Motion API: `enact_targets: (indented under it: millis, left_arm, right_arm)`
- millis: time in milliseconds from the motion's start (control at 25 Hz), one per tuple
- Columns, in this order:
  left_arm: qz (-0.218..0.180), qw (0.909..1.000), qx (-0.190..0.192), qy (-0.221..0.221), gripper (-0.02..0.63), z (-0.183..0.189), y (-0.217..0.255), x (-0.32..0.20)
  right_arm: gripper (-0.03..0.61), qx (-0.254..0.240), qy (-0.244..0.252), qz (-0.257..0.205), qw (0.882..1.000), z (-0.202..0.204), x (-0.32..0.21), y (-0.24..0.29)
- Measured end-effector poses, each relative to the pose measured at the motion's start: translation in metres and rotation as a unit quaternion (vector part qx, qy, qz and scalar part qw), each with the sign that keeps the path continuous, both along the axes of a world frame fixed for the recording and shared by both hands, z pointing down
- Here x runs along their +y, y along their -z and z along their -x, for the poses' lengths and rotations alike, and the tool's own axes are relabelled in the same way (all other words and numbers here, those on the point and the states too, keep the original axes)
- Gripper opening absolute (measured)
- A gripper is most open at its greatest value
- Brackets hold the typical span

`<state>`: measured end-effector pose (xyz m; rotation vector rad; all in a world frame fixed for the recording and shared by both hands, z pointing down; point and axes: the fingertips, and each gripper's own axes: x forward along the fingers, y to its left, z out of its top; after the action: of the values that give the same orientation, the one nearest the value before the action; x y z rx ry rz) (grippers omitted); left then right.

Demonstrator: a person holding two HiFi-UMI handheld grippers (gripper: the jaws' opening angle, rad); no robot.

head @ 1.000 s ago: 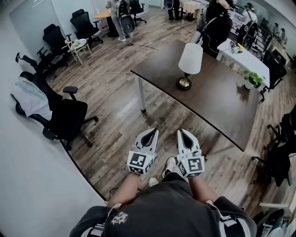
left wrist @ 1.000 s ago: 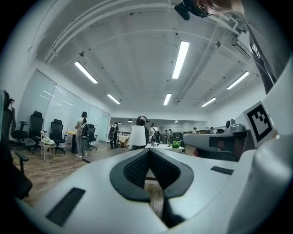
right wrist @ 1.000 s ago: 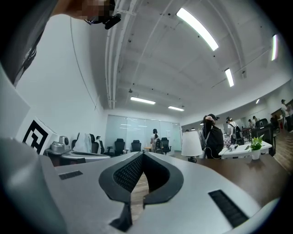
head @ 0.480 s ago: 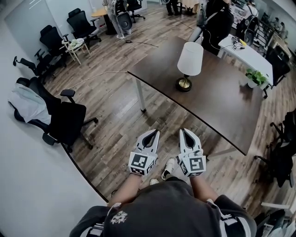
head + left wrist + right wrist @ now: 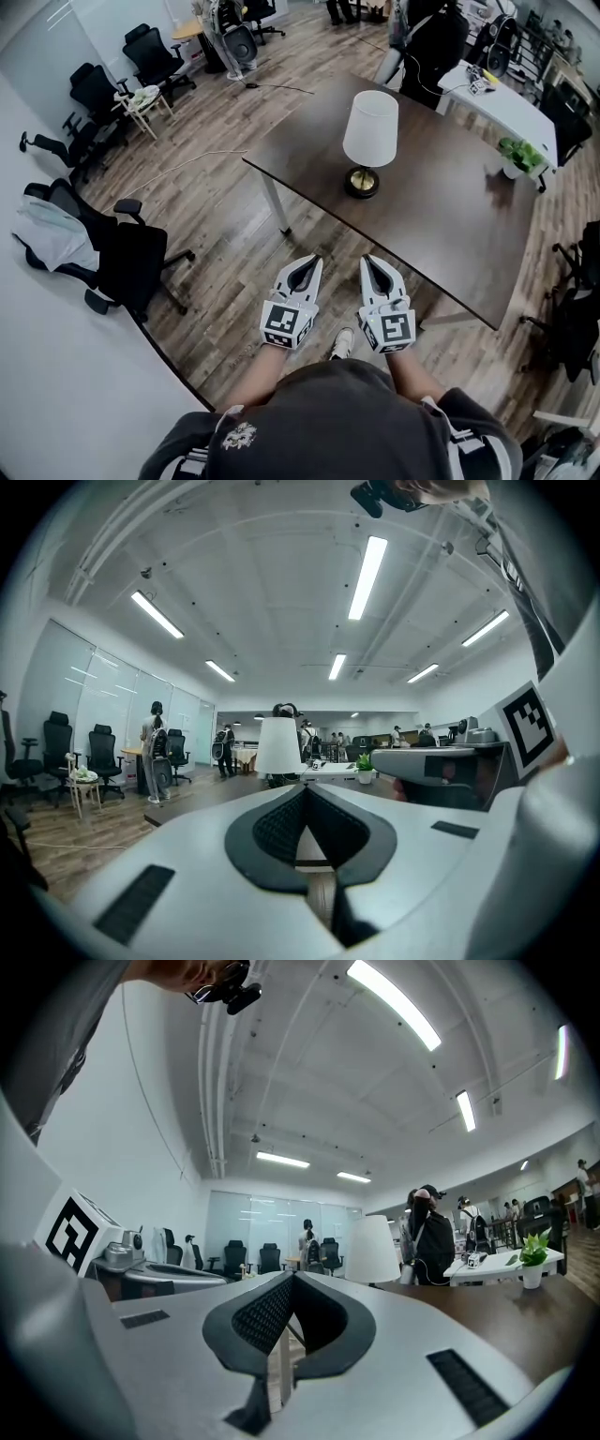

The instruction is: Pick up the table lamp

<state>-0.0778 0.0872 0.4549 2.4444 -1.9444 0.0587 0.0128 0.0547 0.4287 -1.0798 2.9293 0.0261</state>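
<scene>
**Head view:** lamp [image 5: 367,131] stands upright mid-tabletop [image 5: 450,211], well ahead of both grippers. It has a white tapered shade, a thin stem and a round brassy base on dark wood. Left gripper [image 5: 312,263] and right gripper [image 5: 368,262] are side by side over plank floor.

**Left gripper view:** fingers pressed together, nothing between; lamp [image 5: 278,747] far ahead.

**Right gripper view:** fingers likewise closed, empty; lamp [image 5: 372,1251] ahead, slightly right.

**Handling:** shade probably light and crushable, base probably weighty. Best hold is the stem, low down.

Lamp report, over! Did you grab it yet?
Left gripper and right gripper both shut, empty. Table lamp upright on table, untouched, out ahead. Only the table's near edge between.
</scene>
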Motion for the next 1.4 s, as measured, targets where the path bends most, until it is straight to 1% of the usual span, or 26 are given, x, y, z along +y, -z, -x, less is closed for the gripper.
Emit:
enact_targets:
  millis: [240,400,600,800,920,1200,1400]
  left_arm:
    - [0.02,0.9997,0.012,-0.006,0.006,-0.007,-0.008,-0.046]
    - [0.02,0.9998,0.004,-0.008,0.006,-0.005,-0.007,-0.063]
    - [0.02,0.9997,-0.007,-0.012,0.008,0.004,-0.013,-0.087]
    - [0.017,0.9987,-0.015,-0.046,0.006,0.011,-0.017,-0.131]
    - [0.019,0.9973,-0.012,-0.07,0.006,0.015,-0.021,-0.156]
    - [0.033,0.9915,0.0,-0.126,0.006,0.027,-0.038,-0.205]
    - [0.04,0.9869,-0.006,-0.156,0.006,0.04,-0.046,-0.231]
  right_arm:
    - [0.017,0.003,0.008,-0.005,1.0,-0.001,-0.042,-0.005]
    - [0.017,-0.004,0.002,-0.007,1.0,0.0,-0.06,-0.004]
    - [0.017,-0.013,-0.018,-0.007,1.0,0.004,-0.079,-0.003]
    - [0.017,0.001,-0.043,-0.012,0.999,0.012,-0.106,-0.002]
    - [0.017,0.01,-0.064,-0.009,0.998,0.02,-0.125,-0.005]
    - [0.017,0.027,-0.108,-0.005,0.994,0.044,-0.168,-0.01]
    - [0.017,0.032,-0.14,0.006,0.99,0.057,-0.192,-0.018]
